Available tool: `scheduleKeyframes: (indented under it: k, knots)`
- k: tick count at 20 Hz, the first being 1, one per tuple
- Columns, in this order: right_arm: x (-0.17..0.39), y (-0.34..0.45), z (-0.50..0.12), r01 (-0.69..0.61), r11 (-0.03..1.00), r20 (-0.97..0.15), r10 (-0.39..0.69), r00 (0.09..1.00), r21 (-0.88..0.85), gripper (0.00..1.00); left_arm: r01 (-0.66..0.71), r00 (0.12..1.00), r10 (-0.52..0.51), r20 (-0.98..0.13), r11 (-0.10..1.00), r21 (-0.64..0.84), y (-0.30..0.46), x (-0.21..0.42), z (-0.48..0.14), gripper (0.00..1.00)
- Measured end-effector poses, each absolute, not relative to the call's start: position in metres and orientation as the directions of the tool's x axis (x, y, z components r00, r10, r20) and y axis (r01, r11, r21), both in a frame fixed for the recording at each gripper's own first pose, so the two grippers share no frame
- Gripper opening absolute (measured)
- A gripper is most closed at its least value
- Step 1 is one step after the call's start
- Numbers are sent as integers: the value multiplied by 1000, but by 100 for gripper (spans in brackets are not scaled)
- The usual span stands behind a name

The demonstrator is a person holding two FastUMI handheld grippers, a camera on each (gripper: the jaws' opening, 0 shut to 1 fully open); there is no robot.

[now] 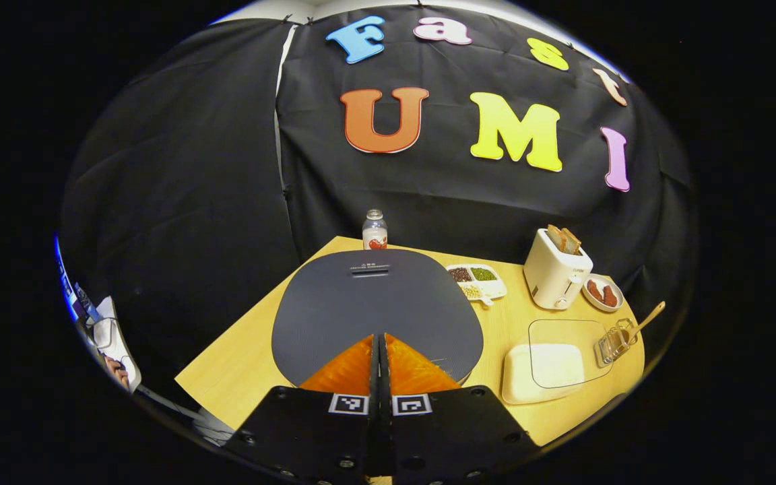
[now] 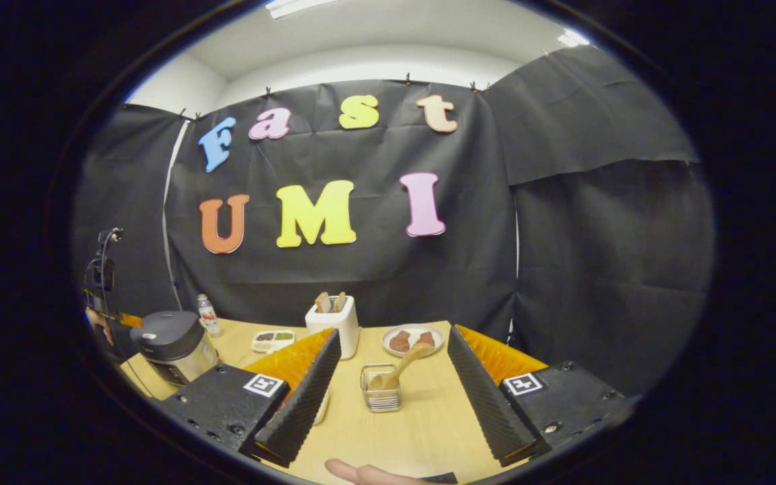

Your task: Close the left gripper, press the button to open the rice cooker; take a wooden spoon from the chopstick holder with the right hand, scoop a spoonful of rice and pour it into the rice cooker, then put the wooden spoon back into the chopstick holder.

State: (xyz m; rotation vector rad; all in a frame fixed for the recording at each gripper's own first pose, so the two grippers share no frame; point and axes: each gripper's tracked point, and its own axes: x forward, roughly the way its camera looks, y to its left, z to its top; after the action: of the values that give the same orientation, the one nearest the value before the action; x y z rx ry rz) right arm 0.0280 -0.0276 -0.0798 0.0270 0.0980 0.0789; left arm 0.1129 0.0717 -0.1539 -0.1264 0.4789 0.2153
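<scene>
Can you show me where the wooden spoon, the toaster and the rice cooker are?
Light wooden spoon (image 2: 401, 367): right gripper view, on its handle.
White toaster with bread (image 2: 334, 328): right gripper view, front wall.
Dark-lidded rice cooker (image 1: 374, 303): left gripper view, lid top.

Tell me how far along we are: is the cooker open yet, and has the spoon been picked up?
Done: the left gripper is shut, poised over the rice cooker. In hand: the button press; the lid looks closed. Left: the right gripper is open, facing the chopstick holder, where the wooden spoon sits. Taking it, scooping rice from the container, pouring and returning the spoon all remain.
</scene>
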Motion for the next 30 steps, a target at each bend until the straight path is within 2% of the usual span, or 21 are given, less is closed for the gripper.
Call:
scheduleKeyframes:
  k: [2,9,10,13,14,19,21,24,26,27,30]
  knots:
    - [27,-26,-77,-82,996,-89,83,993,21,100,-230,856,161,-492,970,-83,65,111,-163,0]
    - [26,-29,-77,-78,996,-89,81,993,34,98,-227,830,143,-539,969,-94,63,109,-176,0]
    - [25,-29,-79,-78,996,-91,81,993,37,100,-224,831,144,-537,971,-88,62,108,-175,0]
    - [23,-31,-78,-67,997,-91,71,993,40,98,-222,836,167,-522,974,-44,64,109,-176,0]
    - [21,-28,-79,-72,997,-94,75,993,40,100,-228,819,167,-549,973,-44,65,113,-182,0]
    - [7,-19,-72,-83,996,-82,84,993,7,98,-228,820,135,-556,968,-101,66,110,-172,0]
    - [3,-16,-70,-88,996,-73,86,994,-13,100,-234,852,149,-503,966,-111,69,110,-154,0]
    - [1,-14,-70,-80,996,-67,78,995,-33,100,-268,921,225,-319,958,-100,80,94,-84,0]
    - [0,-9,-72,-83,996,-75,80,994,-36,100,-213,949,169,-266,966,-146,62,80,-60,0]
    - [-1,-8,-72,-84,996,-78,81,994,-34,98,-169,963,131,-234,974,-153,51,70,-45,5]
    - [0,-6,-74,-81,996,-80,78,994,-29,100,-213,962,190,-195,971,-105,62,53,-29,94]
